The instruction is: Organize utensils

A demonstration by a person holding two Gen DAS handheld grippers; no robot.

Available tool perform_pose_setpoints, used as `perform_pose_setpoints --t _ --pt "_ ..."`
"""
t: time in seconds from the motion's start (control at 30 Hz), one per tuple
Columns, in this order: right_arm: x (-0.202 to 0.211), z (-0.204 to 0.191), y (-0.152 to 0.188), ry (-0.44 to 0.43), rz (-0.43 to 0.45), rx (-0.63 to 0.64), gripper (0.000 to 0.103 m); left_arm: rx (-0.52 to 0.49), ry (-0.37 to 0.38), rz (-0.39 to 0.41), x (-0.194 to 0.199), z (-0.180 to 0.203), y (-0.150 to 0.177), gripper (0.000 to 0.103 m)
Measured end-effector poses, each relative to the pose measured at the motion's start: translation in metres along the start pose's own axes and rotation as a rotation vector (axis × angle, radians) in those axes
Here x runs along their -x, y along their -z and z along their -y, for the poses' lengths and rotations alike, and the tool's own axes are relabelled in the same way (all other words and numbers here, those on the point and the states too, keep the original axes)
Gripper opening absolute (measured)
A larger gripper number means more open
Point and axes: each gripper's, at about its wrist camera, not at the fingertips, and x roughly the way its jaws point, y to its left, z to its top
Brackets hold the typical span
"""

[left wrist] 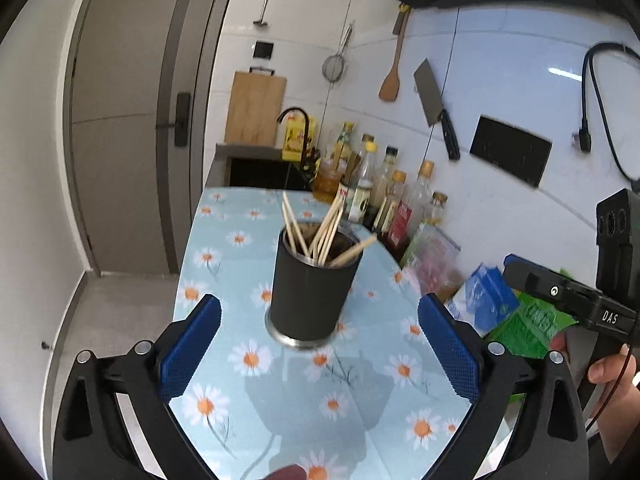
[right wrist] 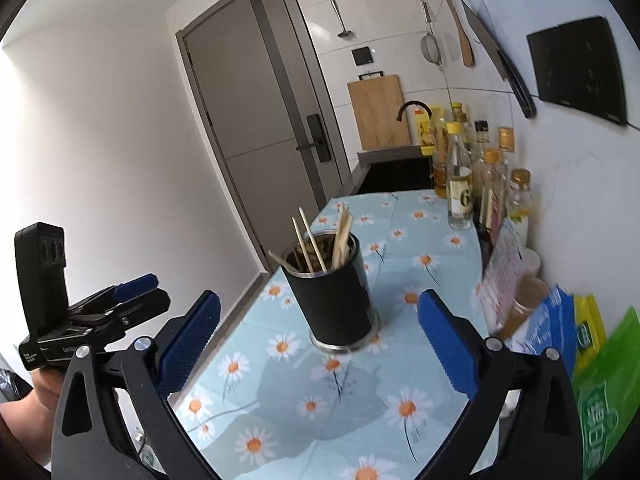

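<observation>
Both grippers spread wide and empty before a cup of chopsticks.

In the left wrist view, the dark cylindrical holder with a steel rim and base (left wrist: 310,292) stands upright at frame centre on the daisy-print blue tablecloth (left wrist: 248,400), above and between the blue-padded fingers of the left gripper (left wrist: 320,356), apart from both. Pale wooden chopsticks (left wrist: 320,236) fan out of its mouth, one leaning right. In the right wrist view the holder (right wrist: 336,296) sits centre frame, beyond the gaping right gripper (right wrist: 320,354), its chopsticks (right wrist: 324,240) inside. Glass bottles (right wrist: 460,184) line the upper right wall.
</observation>
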Motion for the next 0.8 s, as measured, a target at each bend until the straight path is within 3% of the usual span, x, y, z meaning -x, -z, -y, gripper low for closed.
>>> perform_pose_setpoints --t 0.43,0.8 --pt "0.004 0.010 0.064 0.025 -0.104 0.019 0.098 0.026 -0.050 -0.082 0.008 0.015 0.063 0.096" --pt "0.004 0.018 0.087 0.055 -0.163 0.029 0.098 -0.004 -0.056 -0.145 -0.004 0.034 0.087 0.096"
